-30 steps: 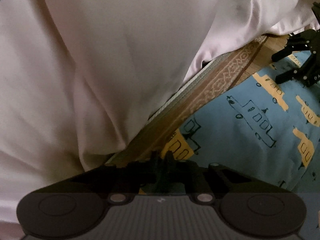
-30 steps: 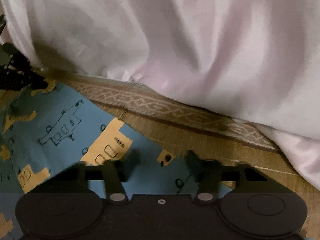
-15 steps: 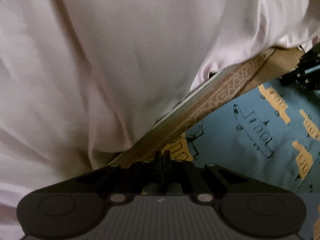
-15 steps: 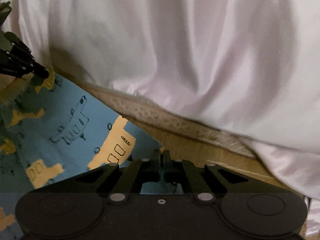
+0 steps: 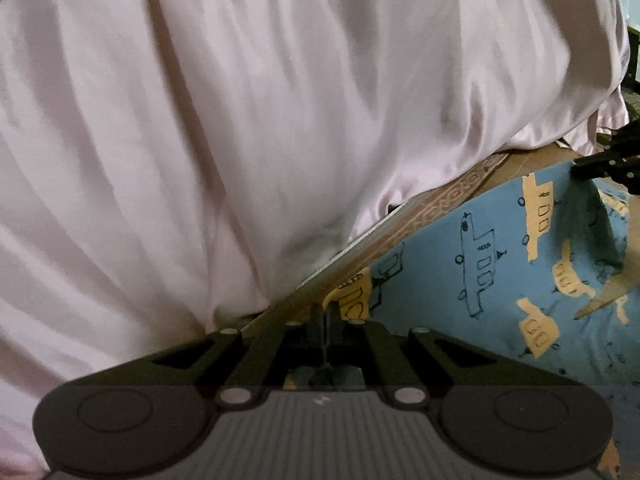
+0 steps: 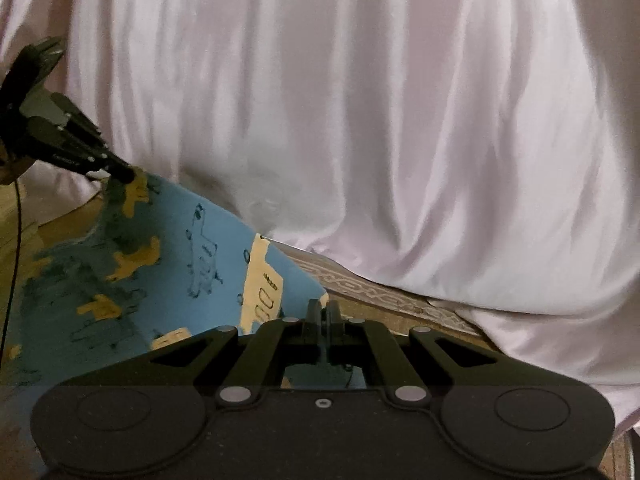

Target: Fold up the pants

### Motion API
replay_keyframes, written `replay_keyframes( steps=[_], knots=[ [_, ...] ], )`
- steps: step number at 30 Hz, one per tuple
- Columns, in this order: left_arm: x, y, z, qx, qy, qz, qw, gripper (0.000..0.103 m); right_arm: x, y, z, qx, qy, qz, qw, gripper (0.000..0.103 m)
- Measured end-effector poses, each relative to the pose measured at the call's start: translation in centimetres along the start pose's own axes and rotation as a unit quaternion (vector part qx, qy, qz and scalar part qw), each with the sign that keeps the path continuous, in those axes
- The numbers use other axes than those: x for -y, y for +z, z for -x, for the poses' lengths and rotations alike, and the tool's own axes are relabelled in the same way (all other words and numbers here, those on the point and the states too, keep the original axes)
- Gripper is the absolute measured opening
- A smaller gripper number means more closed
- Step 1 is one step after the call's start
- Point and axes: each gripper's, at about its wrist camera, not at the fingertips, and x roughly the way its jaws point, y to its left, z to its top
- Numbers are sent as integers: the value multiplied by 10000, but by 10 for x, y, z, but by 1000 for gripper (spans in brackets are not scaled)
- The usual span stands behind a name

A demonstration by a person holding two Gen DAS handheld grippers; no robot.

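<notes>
The pants [image 5: 492,264] are light blue cloth printed with yellow and outlined vehicles. In the left wrist view my left gripper [image 5: 325,313] is shut, its tips pinching the cloth's near edge. At the right edge of that view my right gripper [image 5: 579,169] pinches the far corner, which stands lifted into a peak. In the right wrist view my right gripper [image 6: 323,306] is shut on the pants [image 6: 180,264]. My left gripper [image 6: 126,175] holds the other corner up at the left. The cloth hangs taut between the two.
A pale pink sheet [image 5: 240,120] drapes down right behind the pants and fills most of both views [image 6: 400,120]. Below it lies a woven mat with a patterned border [image 5: 452,196] [image 6: 380,292]. A thin black cable [image 6: 16,240] hangs at the far left.
My right gripper's fingers have closed on the pants' edge. Both grippers have risen, lifting the held edge off the mat, and the sheet looks nearer.
</notes>
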Motion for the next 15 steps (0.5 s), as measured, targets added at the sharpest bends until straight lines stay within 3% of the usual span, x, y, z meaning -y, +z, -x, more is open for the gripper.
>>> replay_keyframes(
  steps=[7, 15],
  knots=[
    [22, -12, 40, 158, 111, 16, 9998, 1, -50, -25, 64, 146, -116, 45, 9998, 0],
    [46, -66, 79, 179, 57, -69, 9998, 1, -126, -88, 101, 4, -291, -554, 9980, 0]
  ],
)
